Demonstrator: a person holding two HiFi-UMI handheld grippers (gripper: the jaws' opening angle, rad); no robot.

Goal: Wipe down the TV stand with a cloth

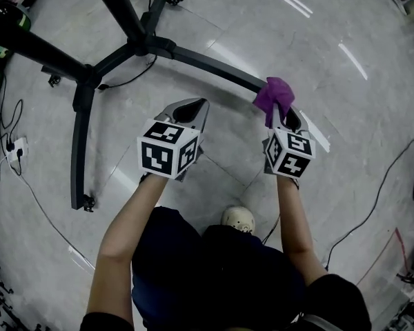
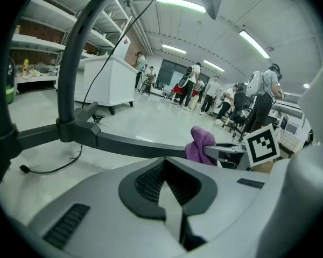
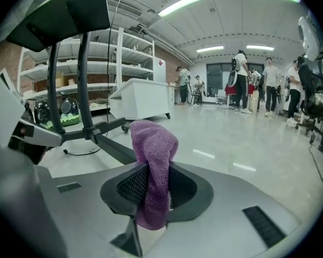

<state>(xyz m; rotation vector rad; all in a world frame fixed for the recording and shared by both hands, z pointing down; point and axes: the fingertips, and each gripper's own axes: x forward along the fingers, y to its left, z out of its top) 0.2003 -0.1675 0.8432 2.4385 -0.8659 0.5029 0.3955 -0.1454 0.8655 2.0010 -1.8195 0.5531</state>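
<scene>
The black TV stand base [image 1: 143,44] spreads several legs across the grey floor. One curved leg [image 1: 207,64] runs right to a purple cloth [image 1: 274,96], which rests on the leg's end. My right gripper [image 1: 288,121] is shut on that cloth; in the right gripper view the cloth [image 3: 153,165] sticks up from between the jaws, with the leg [image 3: 110,149] behind it. My left gripper [image 1: 188,110] hangs just short of the same leg, shut with nothing in it. In the left gripper view the leg [image 2: 129,144] crosses ahead and the cloth [image 2: 200,144] sits at its right end.
A power strip [image 1: 17,150] and cables lie at the left. Another cable [image 1: 379,192] trails at the right. The person's shoe [image 1: 238,219] is below the grippers. A white cabinet [image 2: 110,82], shelves and several people stand far off.
</scene>
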